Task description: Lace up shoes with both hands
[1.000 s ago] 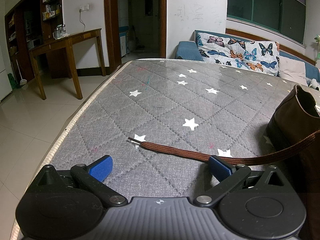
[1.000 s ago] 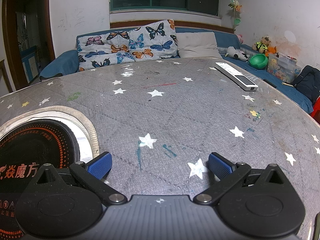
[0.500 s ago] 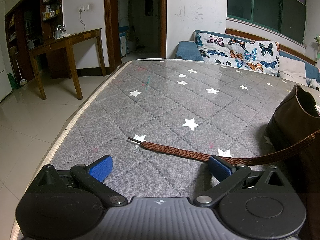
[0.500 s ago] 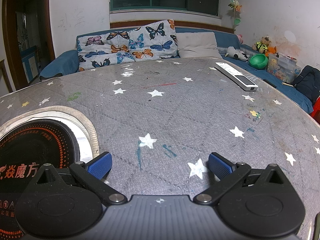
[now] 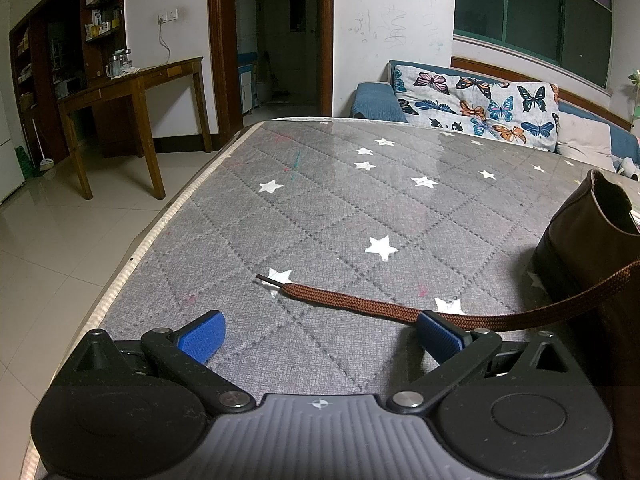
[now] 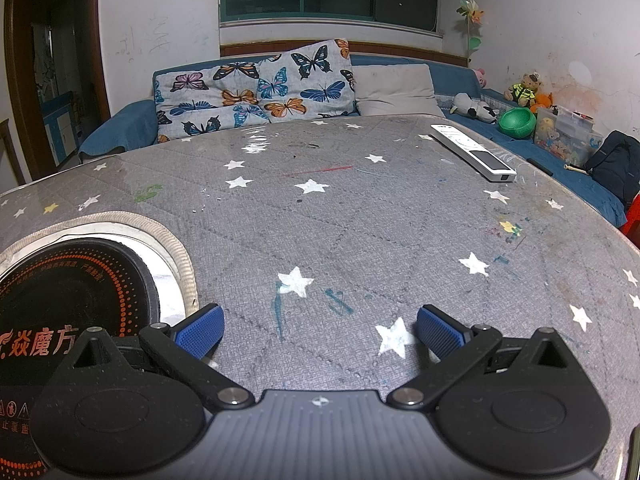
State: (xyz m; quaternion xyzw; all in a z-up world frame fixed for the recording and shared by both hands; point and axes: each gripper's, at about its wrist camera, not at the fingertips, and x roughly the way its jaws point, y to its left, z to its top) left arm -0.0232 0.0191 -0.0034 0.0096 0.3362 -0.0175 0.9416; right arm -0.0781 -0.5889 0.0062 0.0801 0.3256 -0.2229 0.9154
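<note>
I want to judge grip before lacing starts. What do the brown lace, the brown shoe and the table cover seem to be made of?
Lace: flat woven textile, matte, with visible braid ribbing and a dark stiff tip.
Shoe: looks like smooth brown leather or an imitation, low sheen; which one cannot be told.
Table cover: grey quilted fabric with stars, apparently under a clear glossy sheet, judging by the reflections.

Shoe (image 5: 588,248) — cropped at right edge

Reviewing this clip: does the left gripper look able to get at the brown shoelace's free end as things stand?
Probably yes. The left gripper is open, and the shoelace lies flat on the grey star-print table cover just ahead of it, running past the gripper's right pad. Nothing lies between the pads and the lace tip.
</note>
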